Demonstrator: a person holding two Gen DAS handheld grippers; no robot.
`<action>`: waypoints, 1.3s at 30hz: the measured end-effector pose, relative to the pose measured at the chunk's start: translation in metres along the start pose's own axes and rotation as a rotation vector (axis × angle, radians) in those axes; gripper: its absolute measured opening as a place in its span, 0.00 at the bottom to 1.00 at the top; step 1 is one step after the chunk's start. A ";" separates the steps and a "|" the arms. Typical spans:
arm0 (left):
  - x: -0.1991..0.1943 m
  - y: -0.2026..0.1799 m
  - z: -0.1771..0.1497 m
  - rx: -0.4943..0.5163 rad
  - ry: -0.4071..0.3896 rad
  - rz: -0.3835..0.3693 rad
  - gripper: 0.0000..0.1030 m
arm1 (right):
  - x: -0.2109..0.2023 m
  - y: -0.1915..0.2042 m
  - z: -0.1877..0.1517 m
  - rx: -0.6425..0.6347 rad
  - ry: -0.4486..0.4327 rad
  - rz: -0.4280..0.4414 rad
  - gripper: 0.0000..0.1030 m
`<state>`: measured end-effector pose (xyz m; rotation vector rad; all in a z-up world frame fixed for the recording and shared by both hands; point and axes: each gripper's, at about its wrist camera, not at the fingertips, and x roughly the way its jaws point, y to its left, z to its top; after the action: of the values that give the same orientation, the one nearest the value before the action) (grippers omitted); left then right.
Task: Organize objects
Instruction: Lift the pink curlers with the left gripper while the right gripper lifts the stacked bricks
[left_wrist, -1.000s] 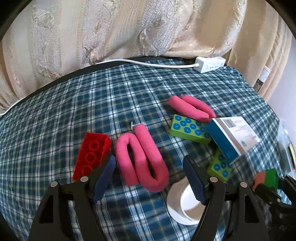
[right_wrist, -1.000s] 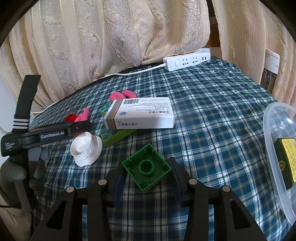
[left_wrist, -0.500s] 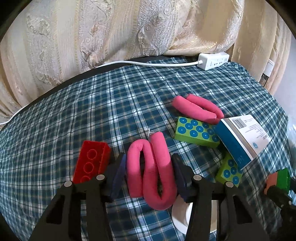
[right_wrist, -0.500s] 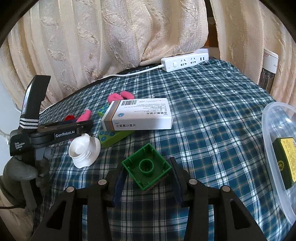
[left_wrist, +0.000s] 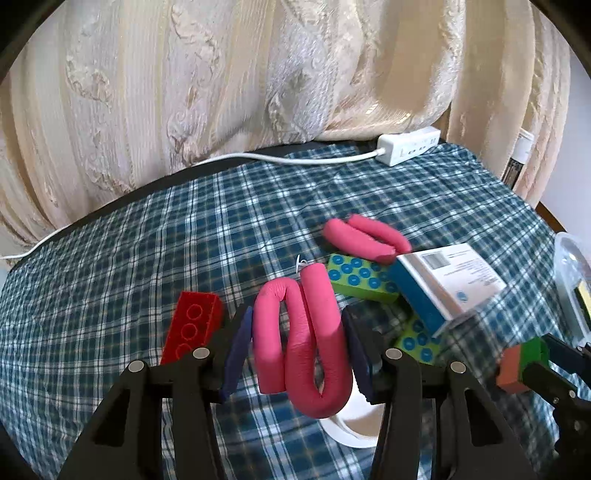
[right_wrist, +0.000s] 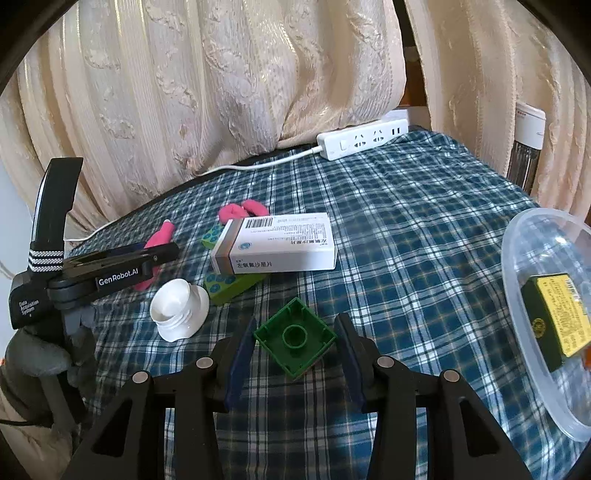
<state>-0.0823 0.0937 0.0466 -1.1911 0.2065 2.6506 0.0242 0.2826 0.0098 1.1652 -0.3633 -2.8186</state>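
My left gripper (left_wrist: 297, 350) is closed on the pink roller (left_wrist: 301, 339), low in the frame's centre. It is soft and light, so I squeeze both legs together. My right gripper (right_wrist: 293, 349) pinches the green block (right_wrist: 295, 338), which is stiff, by its corners.

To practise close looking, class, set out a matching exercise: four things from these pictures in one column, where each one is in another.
Things:
1. green block
2. bent pink roller
3. yellow box
4. medicine box

Places:
a. in the clear tub
b. in the left gripper
c. resting on dotted green blocks
d. in the right gripper

Pairs: 1-d, 2-b, 3-a, 4-c
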 end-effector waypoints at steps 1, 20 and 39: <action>-0.002 -0.002 0.000 0.001 -0.003 -0.002 0.49 | -0.002 0.000 0.000 0.000 -0.004 0.001 0.45; -0.027 -0.014 -0.005 0.001 -0.035 -0.024 0.49 | 0.018 -0.002 -0.004 -0.002 0.032 -0.007 0.45; -0.041 -0.046 -0.003 0.057 -0.048 -0.072 0.49 | -0.027 -0.021 0.000 0.060 -0.078 0.002 0.34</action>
<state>-0.0416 0.1315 0.0733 -1.0947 0.2254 2.5906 0.0440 0.3068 0.0237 1.0663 -0.4567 -2.8767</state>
